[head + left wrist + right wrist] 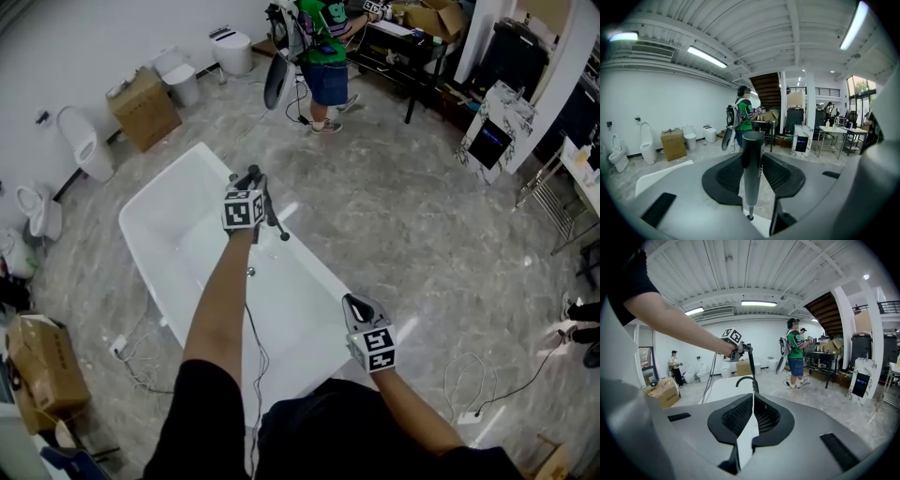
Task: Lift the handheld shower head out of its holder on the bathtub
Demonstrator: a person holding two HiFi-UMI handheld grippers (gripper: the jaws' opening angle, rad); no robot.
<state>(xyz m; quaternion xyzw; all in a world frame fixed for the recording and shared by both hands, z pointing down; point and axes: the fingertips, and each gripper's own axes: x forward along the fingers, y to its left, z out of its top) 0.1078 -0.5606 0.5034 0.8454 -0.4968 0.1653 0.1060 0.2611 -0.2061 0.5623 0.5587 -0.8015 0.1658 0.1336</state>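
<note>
left gripper (752, 155) grips the upright shower head (752, 187), jaws part-way apart, over the bathtub (159, 187) rim, eleven o'clock from the right gripper (753, 398), which is closed and empty.

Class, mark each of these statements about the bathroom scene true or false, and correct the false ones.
1. The left gripper is closed on the dark handheld shower head. True.
2. The right gripper holds a towel. False: its jaws are together with nothing between them.
3. The bathtub is black. False: it is white.
4. A person in a green top stands on the floor beyond the bathtub. True.
5. Both grippers grip the shower head. False: only the left one does; the right is apart from it, nearer the person's body.
</note>
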